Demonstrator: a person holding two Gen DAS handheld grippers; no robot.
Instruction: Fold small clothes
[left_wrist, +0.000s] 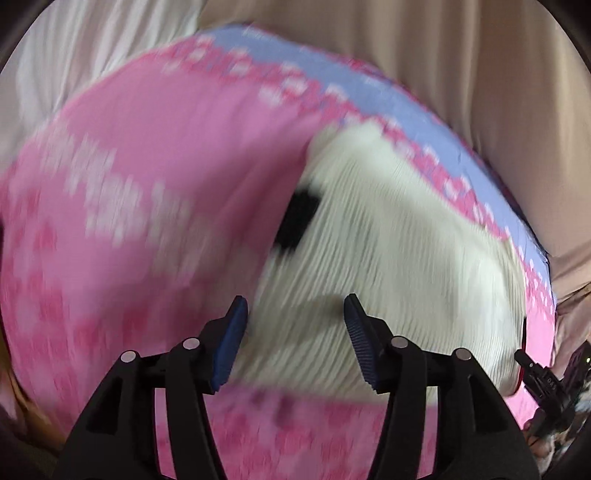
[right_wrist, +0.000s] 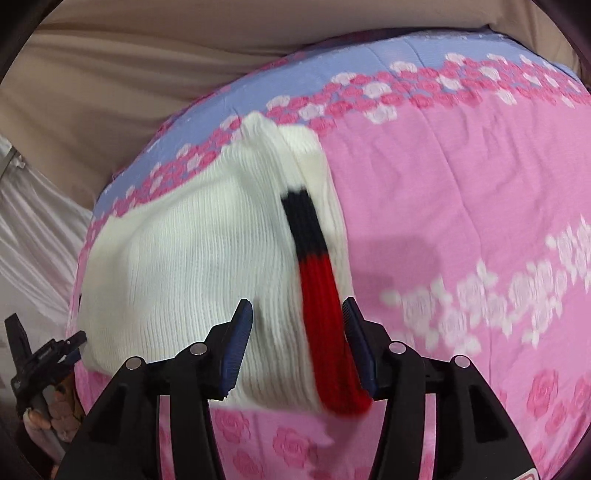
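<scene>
A small white knitted garment (right_wrist: 192, 258) with a navy and red ribbed band (right_wrist: 317, 291) lies folded on a pink rose-patterned sheet (right_wrist: 461, 177). It also shows in the left wrist view (left_wrist: 399, 258), blurred, with a dark patch (left_wrist: 297, 218). My right gripper (right_wrist: 297, 332) is open, its fingers on either side of the garment's near right edge and the red band. My left gripper (left_wrist: 295, 325) is open over the garment's near left edge. Neither holds anything.
The sheet has a lilac border (right_wrist: 332, 59) at the far side. Beige cloth (right_wrist: 129, 74) lies beyond it, white cloth (right_wrist: 33, 240) to the left. The left gripper shows in the right wrist view (right_wrist: 44, 362) at the left edge; the right one (left_wrist: 546, 380) in the left wrist view.
</scene>
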